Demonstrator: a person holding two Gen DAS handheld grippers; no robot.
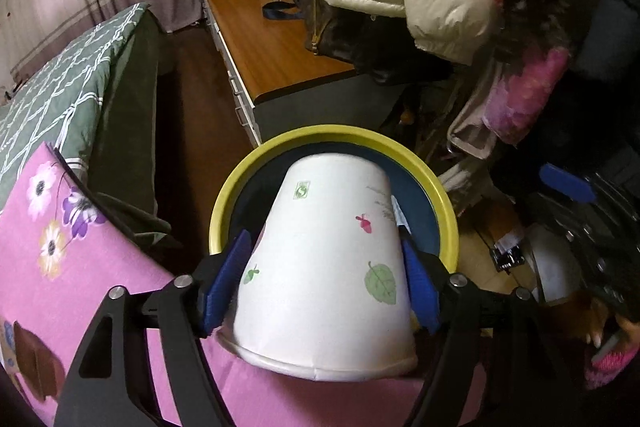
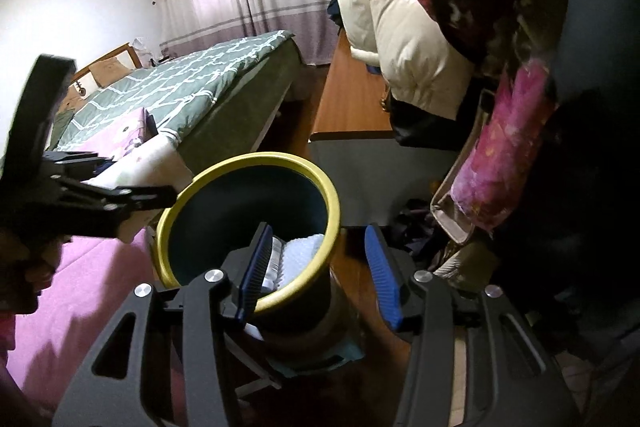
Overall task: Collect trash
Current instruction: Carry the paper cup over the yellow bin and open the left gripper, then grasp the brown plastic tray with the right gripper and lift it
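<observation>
A paper cup (image 1: 324,267) sits upside down between the left gripper (image 1: 326,263)'s blue pads, which flank its sides; whether they press it I cannot tell. It hangs over the yellow-rimmed bin (image 1: 448,215). The right gripper (image 2: 320,263), half open and empty, straddles the bin's near rim.

The paper cup (image 1: 324,267) sits between the left gripper (image 1: 326,267) pads, over the bin (image 1: 256,167), which stands between bed (image 1: 60,87) and desk (image 1: 264,43)
</observation>
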